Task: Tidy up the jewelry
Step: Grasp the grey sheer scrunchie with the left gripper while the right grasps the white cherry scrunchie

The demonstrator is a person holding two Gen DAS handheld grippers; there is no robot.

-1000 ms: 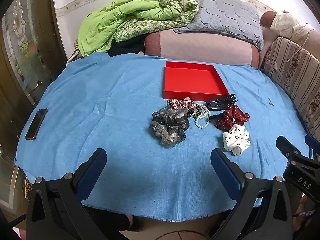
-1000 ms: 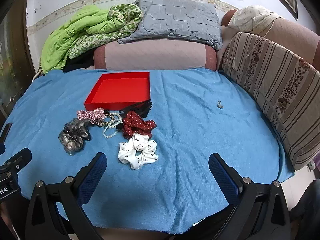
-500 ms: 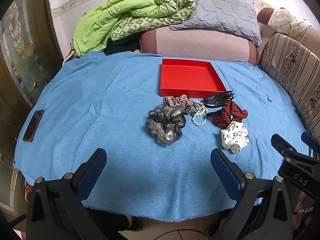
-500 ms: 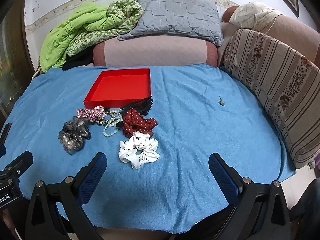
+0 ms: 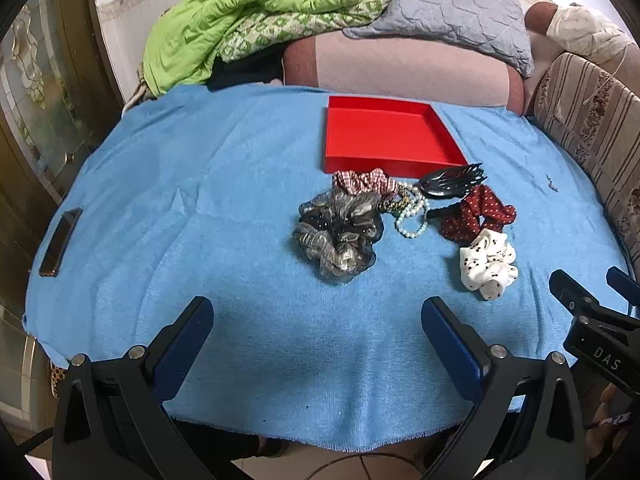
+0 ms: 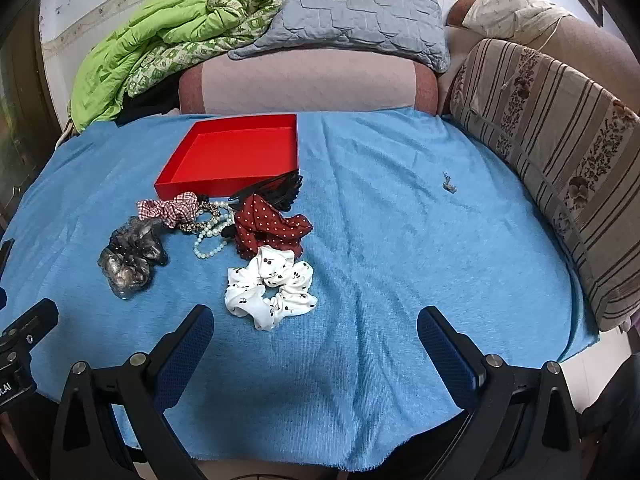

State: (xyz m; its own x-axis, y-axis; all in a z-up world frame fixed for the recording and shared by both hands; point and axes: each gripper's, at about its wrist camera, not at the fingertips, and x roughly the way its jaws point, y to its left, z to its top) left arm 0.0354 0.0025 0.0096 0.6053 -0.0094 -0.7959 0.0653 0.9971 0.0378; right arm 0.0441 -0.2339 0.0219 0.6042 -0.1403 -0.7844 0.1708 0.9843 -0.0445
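Observation:
An empty red tray sits on the blue cloth. In front of it lies a heap: a grey sheer scrunchie, a red checked scrunchie, a pearl bracelet, a black hair claw, a dark red dotted scrunchie and a white dotted scrunchie. My left gripper is open and empty, short of the grey scrunchie. My right gripper is open and empty, just short of the white scrunchie.
A dark phone lies near the cloth's left edge. A small metal piece lies alone on the right. Cushions, a green blanket and a striped sofa back ring the far and right sides.
Both grippers have moved slightly forward toward the heap; the items look a little nearer. Nothing on the cloth has moved.

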